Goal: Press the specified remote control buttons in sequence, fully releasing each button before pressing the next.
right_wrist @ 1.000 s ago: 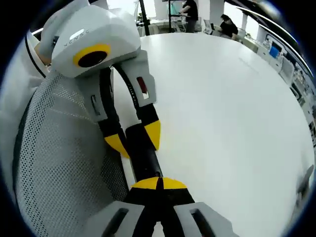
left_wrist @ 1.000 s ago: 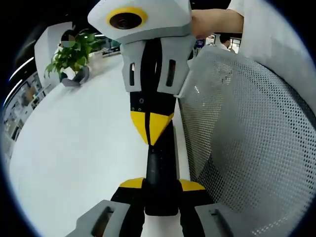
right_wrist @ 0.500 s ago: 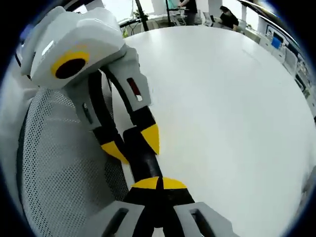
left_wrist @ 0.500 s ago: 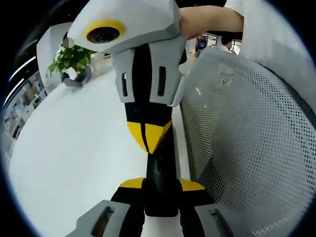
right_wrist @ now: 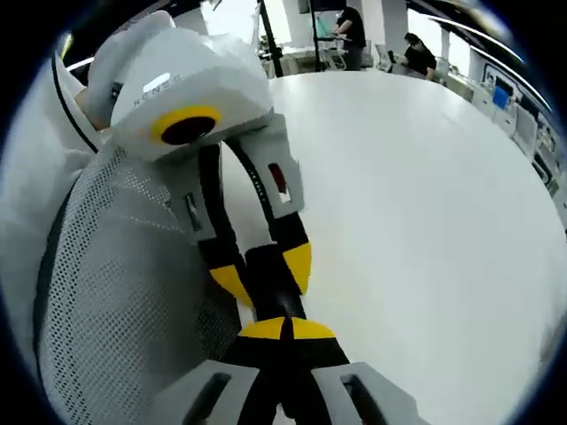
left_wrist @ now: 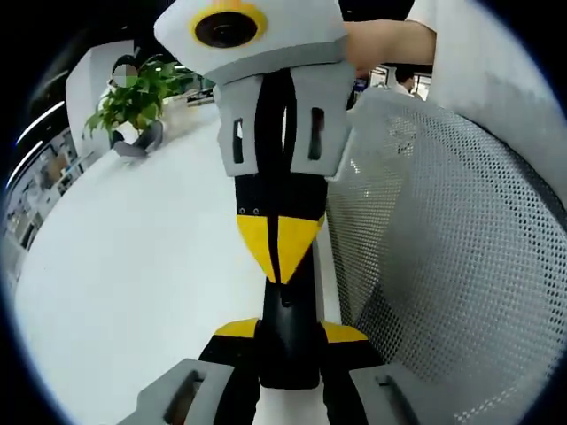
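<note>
A black remote (left_wrist: 288, 359) lies lengthwise between the yellow-tipped jaws of my left gripper (left_wrist: 289, 331), which is shut on its near end. From above, my right gripper (left_wrist: 280, 258) comes down with its yellow tips shut together, their point over the remote's upper face. I cannot tell whether it touches. In the right gripper view, my right gripper (right_wrist: 285, 328) is shut at the bottom, right at the remote (right_wrist: 273, 285). Just beyond it, the left gripper (right_wrist: 266, 274) clamps the remote from both sides. The buttons are hidden.
A white round table (left_wrist: 133, 266) spreads under the grippers and reaches far to the right in the right gripper view (right_wrist: 425, 212). A grey mesh chair back (left_wrist: 443, 257) stands close beside the remote. A potted plant (left_wrist: 133, 97) sits at the far table edge. People (right_wrist: 350, 27) stand far behind.
My right gripper swung left and up half a second ago, then came back. Its shut tip now sits a little lower on the remote, nearer the left jaws. The left gripper keeps its hold.
</note>
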The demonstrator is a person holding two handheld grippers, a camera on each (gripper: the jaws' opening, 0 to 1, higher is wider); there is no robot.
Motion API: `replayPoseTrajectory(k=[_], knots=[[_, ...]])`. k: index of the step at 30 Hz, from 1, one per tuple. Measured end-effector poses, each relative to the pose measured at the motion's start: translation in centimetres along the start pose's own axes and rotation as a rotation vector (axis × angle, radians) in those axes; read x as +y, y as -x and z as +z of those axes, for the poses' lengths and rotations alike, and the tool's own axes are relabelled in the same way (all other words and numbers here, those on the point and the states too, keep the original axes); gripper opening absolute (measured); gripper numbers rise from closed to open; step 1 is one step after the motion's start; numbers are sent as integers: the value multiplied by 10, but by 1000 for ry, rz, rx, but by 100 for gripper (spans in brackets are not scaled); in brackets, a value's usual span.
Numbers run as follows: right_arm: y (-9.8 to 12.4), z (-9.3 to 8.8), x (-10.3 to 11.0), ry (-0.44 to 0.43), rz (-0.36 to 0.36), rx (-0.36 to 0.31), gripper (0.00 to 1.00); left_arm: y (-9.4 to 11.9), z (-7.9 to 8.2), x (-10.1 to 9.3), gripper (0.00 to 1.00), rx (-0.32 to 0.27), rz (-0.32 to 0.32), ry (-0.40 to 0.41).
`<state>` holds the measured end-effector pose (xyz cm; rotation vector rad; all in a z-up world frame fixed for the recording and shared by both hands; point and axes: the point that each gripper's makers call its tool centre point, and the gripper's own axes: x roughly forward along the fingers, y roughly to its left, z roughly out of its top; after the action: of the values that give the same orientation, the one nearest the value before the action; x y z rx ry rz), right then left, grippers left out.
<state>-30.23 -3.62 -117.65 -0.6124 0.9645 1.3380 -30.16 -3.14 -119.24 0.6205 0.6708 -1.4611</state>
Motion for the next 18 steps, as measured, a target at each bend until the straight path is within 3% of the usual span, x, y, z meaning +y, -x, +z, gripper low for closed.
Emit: replayPoseTrajectory(k=[2,8,15,18], knots=[[-5,-6,3,29,8,39,0,0,0,0,24,2,0,-1],[-5,-5,2,96,-47,68,0,0,0,0,24,0,0,-1],[-5,-6,1,85,-71,64,0,0,0,-1,25,7,-7,-11],[-3,-4,2,8,-43,32,0,0,0,-2,25,9,-12,-16]])
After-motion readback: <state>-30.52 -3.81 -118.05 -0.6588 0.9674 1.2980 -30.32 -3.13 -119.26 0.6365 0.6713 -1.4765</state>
